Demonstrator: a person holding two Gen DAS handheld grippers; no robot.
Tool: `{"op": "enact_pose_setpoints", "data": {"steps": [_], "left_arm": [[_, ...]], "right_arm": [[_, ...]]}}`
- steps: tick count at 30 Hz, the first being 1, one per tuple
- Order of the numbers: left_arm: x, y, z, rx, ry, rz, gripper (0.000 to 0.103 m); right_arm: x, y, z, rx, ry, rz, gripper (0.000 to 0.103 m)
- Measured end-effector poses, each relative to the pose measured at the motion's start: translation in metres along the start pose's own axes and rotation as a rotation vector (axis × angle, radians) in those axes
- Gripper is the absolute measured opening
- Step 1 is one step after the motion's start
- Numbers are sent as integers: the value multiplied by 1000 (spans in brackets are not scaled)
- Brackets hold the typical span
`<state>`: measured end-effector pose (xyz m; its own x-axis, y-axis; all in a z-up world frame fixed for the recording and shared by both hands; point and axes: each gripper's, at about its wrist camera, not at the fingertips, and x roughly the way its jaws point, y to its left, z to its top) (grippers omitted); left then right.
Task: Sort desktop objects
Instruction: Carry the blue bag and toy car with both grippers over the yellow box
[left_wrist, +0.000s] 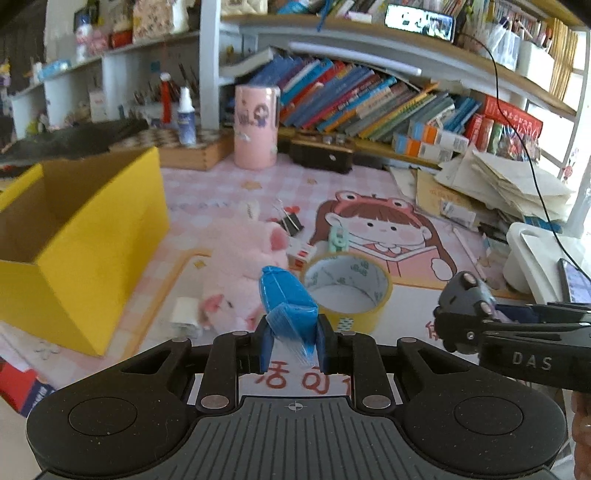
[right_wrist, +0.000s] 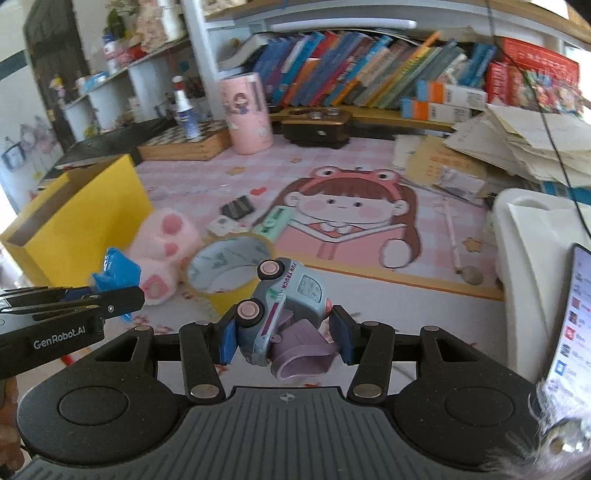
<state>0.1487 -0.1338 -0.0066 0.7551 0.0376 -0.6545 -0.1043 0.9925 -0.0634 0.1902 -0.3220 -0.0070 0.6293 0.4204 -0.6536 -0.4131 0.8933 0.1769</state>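
Fingers of the left gripper (left_wrist: 293, 341) are clamped on a blue packet (left_wrist: 290, 306); a toy truck (right_wrist: 284, 310) is held between the right gripper (right_wrist: 286, 339) pads, above a pink desk mat (left_wrist: 221, 188).

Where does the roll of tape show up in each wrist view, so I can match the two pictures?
Left wrist: the tape roll lies on the mat at centre, just beyond the blue packet in the left gripper.
Right wrist: the tape roll sits left of centre, behind the toy truck in the right gripper.
Shared landmark: the yellow box, left of the tape in both.
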Motion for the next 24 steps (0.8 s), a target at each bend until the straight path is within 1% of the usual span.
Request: {"op": "enact_pose_setpoints", "data": {"steps": [5,9,17,24], "left_arm": [[-13,13,-8,-37,1,23,22],[-22,27,-13,-71,-6,37,22],[-37,53,-22,-86,-11,7,22],[-54,85,-30,-81,-21,-16,22]], "right_arm": [[-2,24,-5,-65,11,50,48],[-5,39,-7,-88,9,64,48],[-15,68,-14,-82,-7,37,48],[-21,106,-24,-64,-4,19,48]]}}
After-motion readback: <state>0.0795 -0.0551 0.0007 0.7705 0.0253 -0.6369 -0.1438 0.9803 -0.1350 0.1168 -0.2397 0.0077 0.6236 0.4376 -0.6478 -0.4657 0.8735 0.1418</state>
